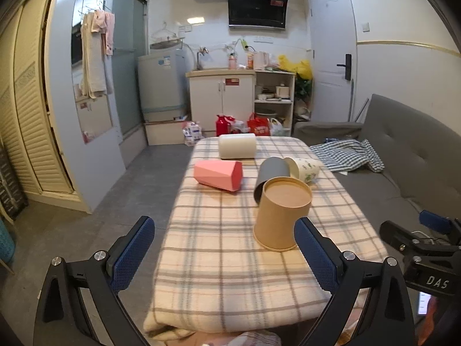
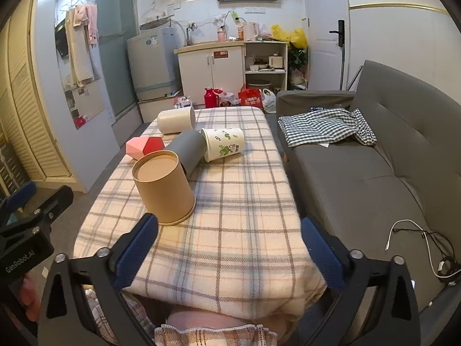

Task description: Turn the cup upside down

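Tan paper cup [image 1: 281, 213] inverted, empty

We hold both grippers low and level, pointing forward, side by side. Left gripper [image 1: 224, 248]: jaws spread wide, blue pads [image 1: 131, 255] facing each other, nothing between them. Right gripper [image 2: 230, 252]: jaws likewise spread wide, blue pads [image 2: 322, 253] clear of any contact. Each gripper's black frame shows at the edge of the other's view, the right one just beside and level with the left.
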{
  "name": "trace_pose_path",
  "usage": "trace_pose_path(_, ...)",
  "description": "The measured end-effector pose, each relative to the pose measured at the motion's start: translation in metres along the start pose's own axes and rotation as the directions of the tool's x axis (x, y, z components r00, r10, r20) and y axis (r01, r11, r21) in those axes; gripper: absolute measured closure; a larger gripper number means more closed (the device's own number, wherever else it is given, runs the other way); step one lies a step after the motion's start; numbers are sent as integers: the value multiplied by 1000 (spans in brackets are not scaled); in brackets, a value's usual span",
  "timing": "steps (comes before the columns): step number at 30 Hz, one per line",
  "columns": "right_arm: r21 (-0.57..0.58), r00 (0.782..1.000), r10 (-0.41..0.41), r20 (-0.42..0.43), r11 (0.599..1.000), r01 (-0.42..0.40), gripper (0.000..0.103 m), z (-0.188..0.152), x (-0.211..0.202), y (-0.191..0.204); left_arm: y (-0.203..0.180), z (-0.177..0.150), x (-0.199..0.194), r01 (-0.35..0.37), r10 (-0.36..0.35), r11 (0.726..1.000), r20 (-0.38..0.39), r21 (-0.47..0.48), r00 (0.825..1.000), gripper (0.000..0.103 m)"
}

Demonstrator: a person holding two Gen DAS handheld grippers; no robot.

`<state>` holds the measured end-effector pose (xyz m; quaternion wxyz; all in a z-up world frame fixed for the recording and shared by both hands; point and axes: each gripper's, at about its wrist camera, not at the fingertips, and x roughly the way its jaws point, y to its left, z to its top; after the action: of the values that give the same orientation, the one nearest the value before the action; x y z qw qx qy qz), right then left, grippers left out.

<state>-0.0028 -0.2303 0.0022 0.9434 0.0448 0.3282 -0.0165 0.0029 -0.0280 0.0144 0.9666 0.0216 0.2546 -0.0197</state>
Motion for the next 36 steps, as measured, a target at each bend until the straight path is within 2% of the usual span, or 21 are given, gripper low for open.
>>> trace_pose_path(2,-9,1000,-1,5,1000,1,0,-1,0,2,-1,-3,-2,-6,6,1000,14,4,1000,0)
trace_pose_path(9,-20,1000,0,-2,1000,0,0,-4,4,4,0,-13,-6,0,0,1000,22,7,1000,0)
trace_pose_path(36,-18,1000,0,-16,1000,0,0,-8,5,6,-5,-14,-1,32,-32,999,-23,7,999,0)
